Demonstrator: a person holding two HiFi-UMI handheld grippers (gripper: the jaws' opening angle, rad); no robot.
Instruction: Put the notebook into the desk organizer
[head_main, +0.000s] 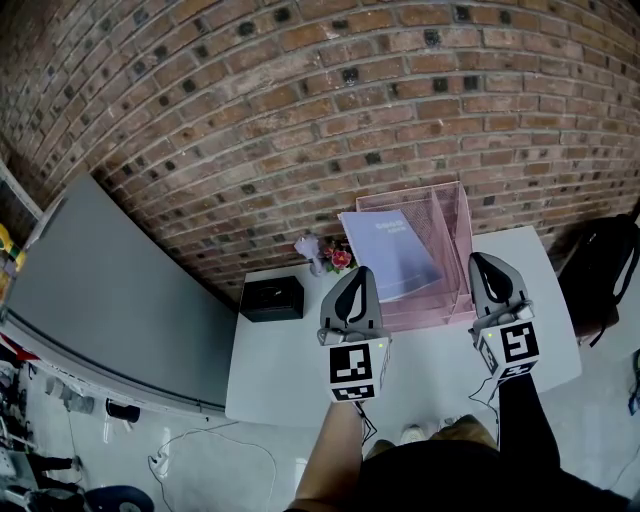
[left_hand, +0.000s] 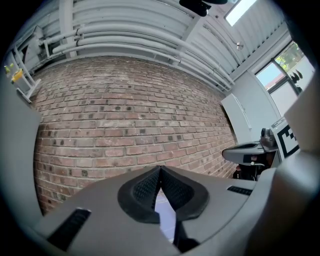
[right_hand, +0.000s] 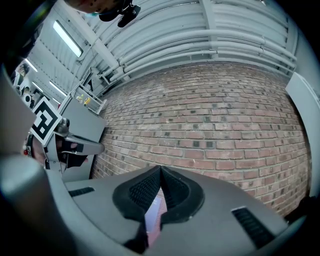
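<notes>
The notebook (head_main: 390, 255) leans inside the pink desk organizer (head_main: 458, 212) at the back of the white surface (head_main: 290, 370). The left gripper (head_main: 360, 271) and right gripper (head_main: 483, 259) hover in front of it, fingers closed on nothing.

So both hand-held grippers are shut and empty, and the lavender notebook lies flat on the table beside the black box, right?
Not quite. The head view shows the notebook leaning in the pink desk organizer, not flat on the table by the black box. The left hand-held gripper and the right hand-held gripper are shut and empty.
</notes>
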